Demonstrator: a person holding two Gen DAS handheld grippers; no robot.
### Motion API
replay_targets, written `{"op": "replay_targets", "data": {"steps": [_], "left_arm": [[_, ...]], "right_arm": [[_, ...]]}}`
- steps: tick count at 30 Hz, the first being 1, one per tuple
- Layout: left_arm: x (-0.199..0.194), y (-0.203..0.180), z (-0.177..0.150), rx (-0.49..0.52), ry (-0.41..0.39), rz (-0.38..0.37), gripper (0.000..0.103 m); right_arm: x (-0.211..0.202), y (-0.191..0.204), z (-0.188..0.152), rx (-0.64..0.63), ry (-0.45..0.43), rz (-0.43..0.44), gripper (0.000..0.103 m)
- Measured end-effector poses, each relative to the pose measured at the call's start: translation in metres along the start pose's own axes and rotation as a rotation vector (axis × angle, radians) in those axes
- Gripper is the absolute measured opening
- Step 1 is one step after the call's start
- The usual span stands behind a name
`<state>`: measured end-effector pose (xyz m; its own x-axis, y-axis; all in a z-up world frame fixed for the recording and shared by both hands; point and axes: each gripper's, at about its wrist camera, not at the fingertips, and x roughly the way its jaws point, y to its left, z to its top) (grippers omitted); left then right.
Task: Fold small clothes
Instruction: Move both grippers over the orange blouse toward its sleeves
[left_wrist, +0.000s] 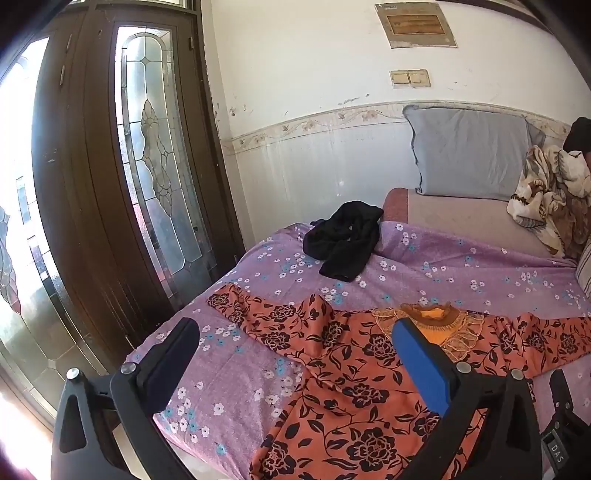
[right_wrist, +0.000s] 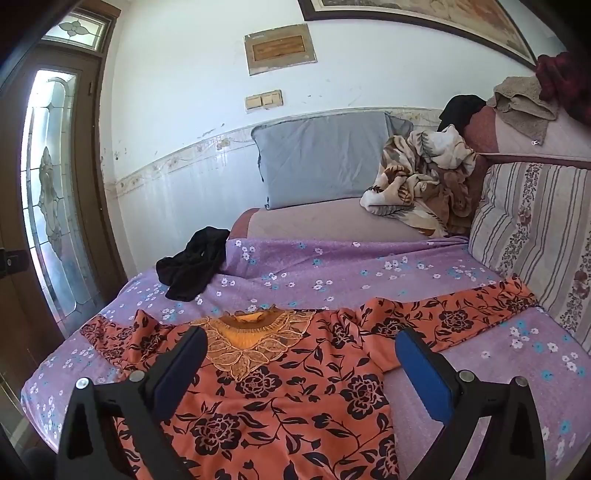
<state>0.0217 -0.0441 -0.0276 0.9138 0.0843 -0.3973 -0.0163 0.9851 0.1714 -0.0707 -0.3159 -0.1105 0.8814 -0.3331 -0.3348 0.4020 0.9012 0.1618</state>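
Observation:
An orange top with black flowers (left_wrist: 343, 373) lies spread flat on the purple flowered bedsheet (left_wrist: 461, 269), sleeves out to both sides, its lace collar (left_wrist: 436, 317) toward the wall. It also shows in the right wrist view (right_wrist: 295, 398). My left gripper (left_wrist: 295, 332) is open and empty, above the top's left side. My right gripper (right_wrist: 301, 343) is open and empty, above its chest and right shoulder. A crumpled black garment (left_wrist: 343, 238) lies on the sheet beyond the top, also in the right wrist view (right_wrist: 194, 262).
A grey pillow (right_wrist: 325, 158) leans on the wall at the head of the bed. A brown-and-white blanket (right_wrist: 421, 177) is heaped at the right. A striped cushion (right_wrist: 535, 236) stands along the right side. A wooden glass door (left_wrist: 122, 177) is left of the bed.

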Motion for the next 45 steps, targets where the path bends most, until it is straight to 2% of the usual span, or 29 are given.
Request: {"op": "replay_targets", "data": {"steps": [17,20,29,36,45], "left_arm": [[0.028,0.017,-0.015,-0.036,0.056,0.004,0.103],[0.032,0.016,-0.018,-0.038,0.062,-0.001,0.103],[0.055,0.010,-0.014,-0.031,0.069,-0.018,0.103],[0.081,-0.001,-0.010,-0.029,0.073,-0.038,0.103],[0.113,-0.015,-0.013,-0.033,0.103,-0.044,0.103]], "right_arm": [[0.013,-0.006,-0.008,0.013,0.048,-0.033,0.103],[0.017,-0.007,-0.006,0.032,0.086,-0.038,0.103],[0.041,-0.017,0.003,0.084,0.074,-0.074,0.103],[0.075,-0.055,0.012,0.176,0.099,-0.137,0.103],[0.130,-0.127,0.021,0.336,0.199,-0.237,0.103]]}}
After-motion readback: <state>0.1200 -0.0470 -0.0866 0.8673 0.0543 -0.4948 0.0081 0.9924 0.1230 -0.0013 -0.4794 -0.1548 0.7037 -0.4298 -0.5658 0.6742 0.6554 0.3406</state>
